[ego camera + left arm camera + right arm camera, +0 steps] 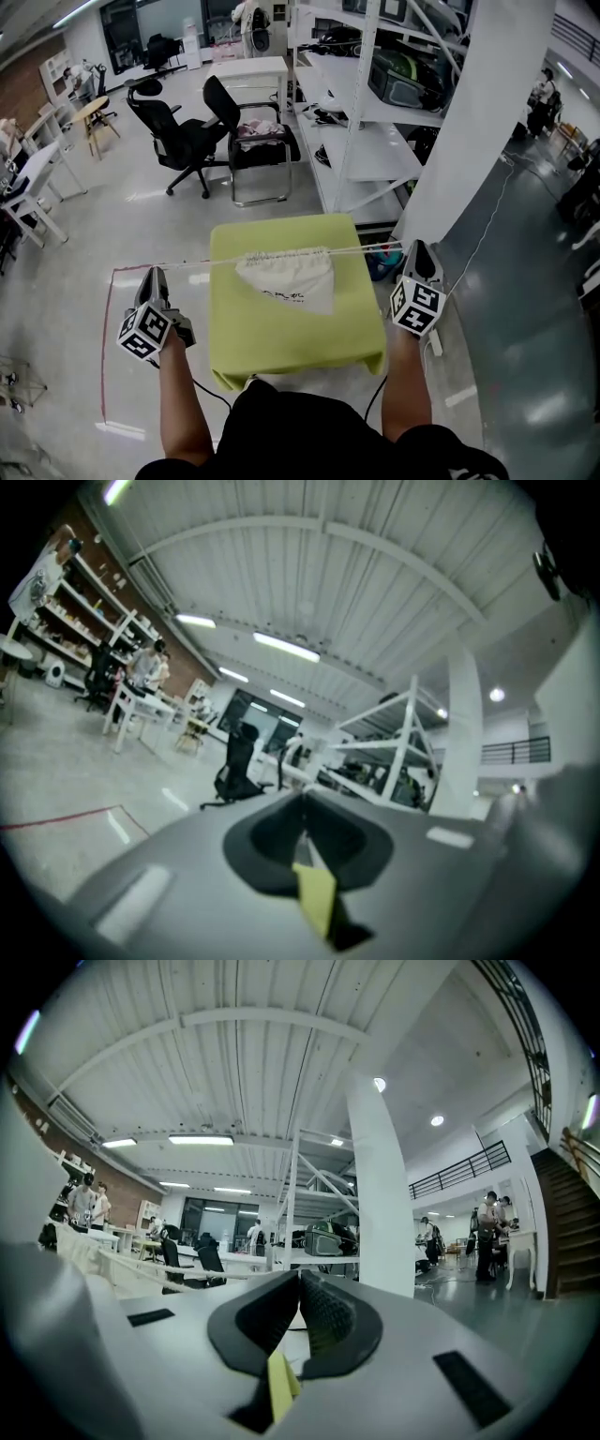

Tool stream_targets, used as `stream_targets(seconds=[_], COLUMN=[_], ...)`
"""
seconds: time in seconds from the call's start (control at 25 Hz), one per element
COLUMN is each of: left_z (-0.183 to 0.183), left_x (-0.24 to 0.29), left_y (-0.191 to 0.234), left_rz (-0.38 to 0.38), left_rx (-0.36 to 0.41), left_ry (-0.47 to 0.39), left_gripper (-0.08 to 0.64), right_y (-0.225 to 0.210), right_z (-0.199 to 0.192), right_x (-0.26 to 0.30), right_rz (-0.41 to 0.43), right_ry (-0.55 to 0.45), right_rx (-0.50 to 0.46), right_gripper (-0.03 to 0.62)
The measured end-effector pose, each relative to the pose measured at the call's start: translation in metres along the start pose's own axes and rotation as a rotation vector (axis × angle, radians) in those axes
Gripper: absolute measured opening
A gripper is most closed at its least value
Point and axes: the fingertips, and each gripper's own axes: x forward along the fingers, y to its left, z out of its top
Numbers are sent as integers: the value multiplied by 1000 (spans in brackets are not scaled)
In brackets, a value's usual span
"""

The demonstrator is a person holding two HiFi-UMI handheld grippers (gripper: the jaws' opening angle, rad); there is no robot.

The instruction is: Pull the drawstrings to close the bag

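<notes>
A white drawstring bag (291,275) lies on the yellow-green table (281,337), its mouth gathered along the far edge. Two white drawstrings run taut from the mouth, one to the left (202,262) and one to the right (370,248). My left gripper (153,273) hangs off the table's left side, shut on the left string's end. My right gripper (419,246) is past the right edge, shut on the right string. In the left gripper view the jaws (303,803) are pressed together. The right gripper view shows its jaws (298,1279) shut, with a pale cord (161,1265) leading away left.
White metal shelving (375,141) and a white pillar (478,131) stand behind the table to the right. Two black office chairs (187,136) sit further back on the left. A red tape line (108,319) marks the floor left of the table.
</notes>
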Motion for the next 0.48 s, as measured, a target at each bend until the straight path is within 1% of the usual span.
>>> stream_targets(seconds=[0.32, 0.48], left_z=[17, 17], left_x=[-6, -7], left_y=[11, 19], left_rz=[10, 11], left_rx=[-22, -63], left_ry=[-29, -32], left_gripper=[12, 12], right_y=[-9, -14], right_z=[10, 9], right_x=[2, 5], right_rz=[-3, 2], right_ry=[-23, -24], right_rx=[63, 98], right_gripper=[11, 12])
